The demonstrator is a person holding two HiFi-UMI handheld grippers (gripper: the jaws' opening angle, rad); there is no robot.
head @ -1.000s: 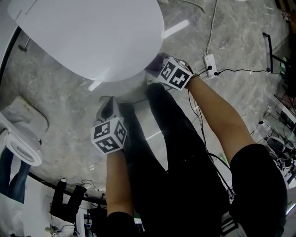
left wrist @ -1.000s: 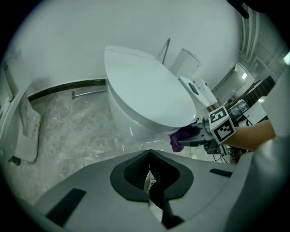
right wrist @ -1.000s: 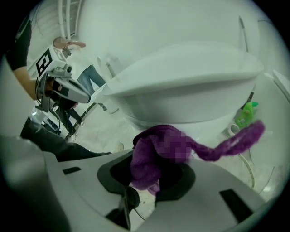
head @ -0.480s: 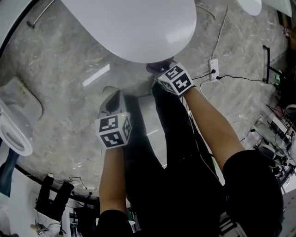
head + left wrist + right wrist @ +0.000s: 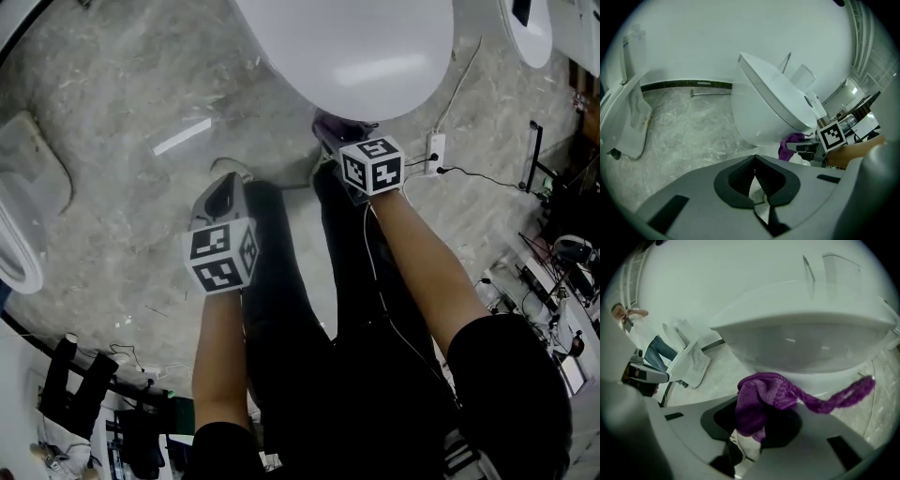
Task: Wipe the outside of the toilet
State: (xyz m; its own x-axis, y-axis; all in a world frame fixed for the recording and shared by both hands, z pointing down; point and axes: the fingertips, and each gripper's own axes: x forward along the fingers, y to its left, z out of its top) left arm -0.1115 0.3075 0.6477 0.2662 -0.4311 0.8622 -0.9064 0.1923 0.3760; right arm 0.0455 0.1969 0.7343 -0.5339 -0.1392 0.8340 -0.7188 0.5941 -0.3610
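The white toilet (image 5: 356,47) fills the top of the head view, its closed lid towards me. Under the bowl's front my right gripper (image 5: 330,128) is shut on a purple knitted cloth (image 5: 761,397). A loose end of that cloth trails right below the bowl (image 5: 801,345). My left gripper (image 5: 223,195) hangs lower left over the floor, jaws shut on nothing, away from the bowl. From the left gripper view the toilet (image 5: 773,103) stands ahead, with the purple cloth (image 5: 790,144) and the right gripper's marker cube (image 5: 833,136) at its base.
Grey speckled floor (image 5: 122,112) surrounds the toilet. A second white fixture (image 5: 19,225) lies at the left. A power strip (image 5: 435,150) with cables is on the floor right of the bowl. My dark-trousered legs (image 5: 347,309) stand between the arms.
The view has swung so the toilet sits further right and higher. My right gripper with the cloth stays under the bowl's front edge. The left gripper keeps its place at my side.
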